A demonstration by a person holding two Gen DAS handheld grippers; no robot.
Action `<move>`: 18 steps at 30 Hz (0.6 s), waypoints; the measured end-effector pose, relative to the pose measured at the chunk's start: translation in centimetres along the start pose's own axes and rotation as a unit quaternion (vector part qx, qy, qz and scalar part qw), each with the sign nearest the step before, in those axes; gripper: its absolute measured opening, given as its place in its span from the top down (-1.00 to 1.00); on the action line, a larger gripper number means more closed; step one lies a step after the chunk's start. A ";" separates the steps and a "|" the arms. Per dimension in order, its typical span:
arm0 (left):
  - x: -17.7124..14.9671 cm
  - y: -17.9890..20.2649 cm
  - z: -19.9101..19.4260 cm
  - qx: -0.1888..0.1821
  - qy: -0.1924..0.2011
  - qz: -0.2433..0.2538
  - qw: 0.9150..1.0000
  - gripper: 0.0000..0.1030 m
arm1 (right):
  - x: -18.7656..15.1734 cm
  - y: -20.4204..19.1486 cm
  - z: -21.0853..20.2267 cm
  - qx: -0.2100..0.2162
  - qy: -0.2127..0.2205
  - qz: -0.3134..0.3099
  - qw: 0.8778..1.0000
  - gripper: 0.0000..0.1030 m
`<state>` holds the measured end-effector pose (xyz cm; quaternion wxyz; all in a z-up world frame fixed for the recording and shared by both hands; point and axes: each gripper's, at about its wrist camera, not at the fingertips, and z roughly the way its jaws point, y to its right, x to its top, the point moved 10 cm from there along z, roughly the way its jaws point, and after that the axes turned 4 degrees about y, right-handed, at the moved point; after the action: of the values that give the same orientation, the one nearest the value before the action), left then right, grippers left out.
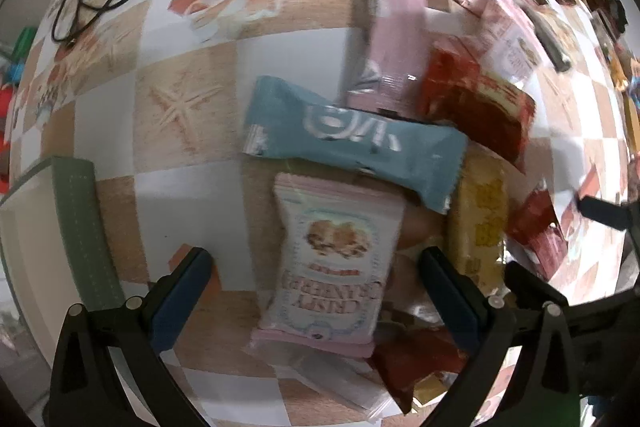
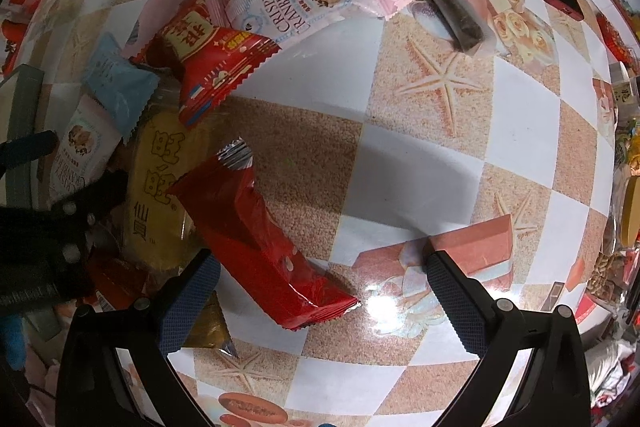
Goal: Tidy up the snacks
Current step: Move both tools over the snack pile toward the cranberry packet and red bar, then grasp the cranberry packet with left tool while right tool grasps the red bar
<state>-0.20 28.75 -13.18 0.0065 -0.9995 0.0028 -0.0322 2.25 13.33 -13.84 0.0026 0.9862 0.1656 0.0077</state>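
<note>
Two sets of tongs are spread wide and holding nothing. Your left tongs (image 1: pixel 316 291) hover over the snack pile with the pink-and-white cranberry packet (image 1: pixel 332 267) lying right between the jaws; its long axis runs away from you, along the fingers, so the jaws would close across its narrow width. That suits a grasp as it stands, with no turn of the wrist called for. Just beyond it the light blue bar (image 1: pixel 352 147) lies crosswise, overlapping the packet's far end, so I judge you should lift gently or the bar may ride along. A yellow packet (image 1: pixel 480 219) sits just beside the right-hand jaw, near enough to be snagged. At the left edge of that view you can see the green rim of a tray (image 1: pixel 80 227), which looks like the likely place for sorted snacks, though I cannot be sure.

Your right tongs (image 2: pixel 320 279) hang over the checkered bench (image 2: pixel 440 155) with the red bar (image 2: pixel 260 243) between the jaws, but it lies on a diagonal, its near end toward the middle of the gap and its far end leaning left toward the pile. You would need to twist the wrist to square up. The left hand is better placed, so that packet looks the easier first pick.
</note>
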 end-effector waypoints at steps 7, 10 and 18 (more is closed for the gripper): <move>0.3 0.5 -0.3 -0.003 -0.002 0.002 1.000 -0.85 | 0.0 -0.2 -0.2 -0.002 -0.007 -0.017 1.000 -0.95; 0.2 1.0 -1.2 -0.005 0.006 0.006 1.000 -0.53 | 0.1 -0.8 -1.1 -0.003 0.008 -0.028 1.000 -0.62; 0.3 2.4 -3.4 -0.027 0.011 0.002 1.000 0.14 | -0.4 0.0 -2.7 0.025 0.017 -0.002 1.000 0.56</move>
<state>-0.13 26.30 -9.85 -0.0200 -0.9989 0.0058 -0.0431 1.87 13.22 -11.12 -0.0254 0.9852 0.1681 0.0207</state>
